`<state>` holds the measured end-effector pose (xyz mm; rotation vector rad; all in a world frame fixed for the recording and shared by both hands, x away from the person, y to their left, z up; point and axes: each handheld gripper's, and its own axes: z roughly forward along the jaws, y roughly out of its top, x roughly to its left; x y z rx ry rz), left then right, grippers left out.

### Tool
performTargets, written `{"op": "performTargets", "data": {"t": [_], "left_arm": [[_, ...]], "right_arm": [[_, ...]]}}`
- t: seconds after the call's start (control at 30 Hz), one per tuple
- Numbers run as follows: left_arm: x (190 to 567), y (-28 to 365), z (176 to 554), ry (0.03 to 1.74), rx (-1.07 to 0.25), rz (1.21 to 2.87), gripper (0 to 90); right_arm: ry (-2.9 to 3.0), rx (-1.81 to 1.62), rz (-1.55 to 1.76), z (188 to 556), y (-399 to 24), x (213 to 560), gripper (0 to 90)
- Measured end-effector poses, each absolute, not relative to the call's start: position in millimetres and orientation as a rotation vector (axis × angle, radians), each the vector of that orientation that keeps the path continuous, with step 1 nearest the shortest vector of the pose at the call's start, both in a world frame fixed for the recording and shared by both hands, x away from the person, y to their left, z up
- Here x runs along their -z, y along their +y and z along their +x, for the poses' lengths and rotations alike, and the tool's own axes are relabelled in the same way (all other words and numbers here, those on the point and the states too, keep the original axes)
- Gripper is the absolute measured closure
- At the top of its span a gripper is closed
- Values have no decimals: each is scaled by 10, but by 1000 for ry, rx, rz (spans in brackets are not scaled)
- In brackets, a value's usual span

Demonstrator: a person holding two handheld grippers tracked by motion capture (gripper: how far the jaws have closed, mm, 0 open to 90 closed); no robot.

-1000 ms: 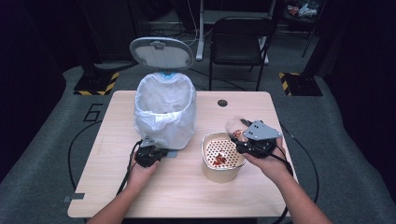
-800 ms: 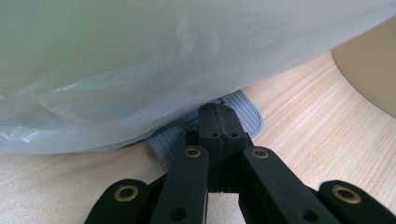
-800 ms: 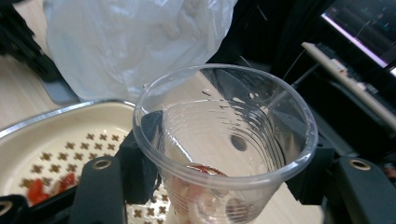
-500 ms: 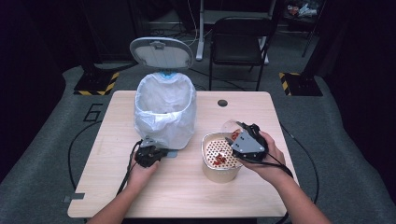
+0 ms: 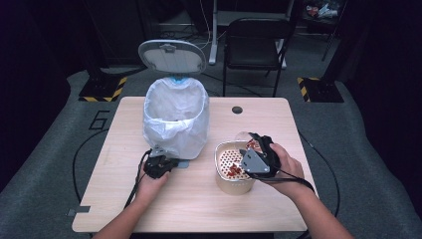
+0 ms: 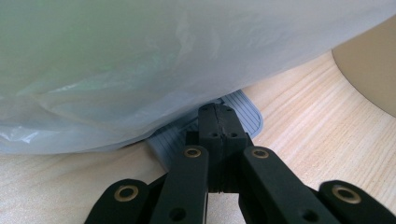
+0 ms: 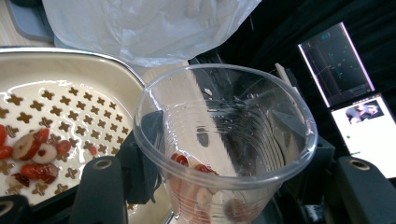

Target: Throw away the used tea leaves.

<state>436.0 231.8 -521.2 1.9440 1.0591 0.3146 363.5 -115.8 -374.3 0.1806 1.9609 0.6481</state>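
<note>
**Pedal down, cup tipping over the strainer**

At the left of the table (image 5: 124,199), the left gripper (image 5: 160,166) is pressing on the grey pedal (image 6: 243,109) at the foot of the bin (image 5: 175,119). Its jaws are standing tight together, tips resting on the ribbed pedal just under the hanging edge of the white bag (image 6: 140,60). That pressure is likely what is keeping the lid (image 5: 172,56) standing upright behind the open mouth of the bin, so the left hand (image 5: 149,181) is serving as a prop while the other hand is working.

Just right of the bin, and close beside it, the beige bowl (image 5: 233,185) is sitting with a perforated strainer insert (image 7: 70,102) inside. A few red fruit pieces (image 7: 32,154) are lying on the insert, at its near side in the right gripper view.

Further right, the right gripper (image 5: 256,157) is gripping a clear plastic cup (image 7: 224,140), its jaws clamped on the cup's walls from either side. The cup is hanging over the right part of the bowl, leaning in the high view, and some red pieces and pale bits are sitting at its bottom. The lean looks meant to shake the remaining fruit onto the strainer. Holding the cup low over the bowl should be keeping the pieces from bouncing onto the table.
</note>
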Motion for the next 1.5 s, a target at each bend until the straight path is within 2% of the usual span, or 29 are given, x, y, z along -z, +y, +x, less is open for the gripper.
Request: {"op": "performTargets", "data": {"t": [0.53,1.1,1.5], "left_arm": [[5206,2340,4367,1046,-321,1981,900],[5211,2318,4360,1062,-314,1949,900],[5211,2318,4360,1062,-313,1948,900]], "right_arm": [[1918,-448,16,3575,-1070,3898,378],[1826,-220,-186,3520,-985,4047,383],[1813,-166,-248,3521,-987,4050,383]]}}
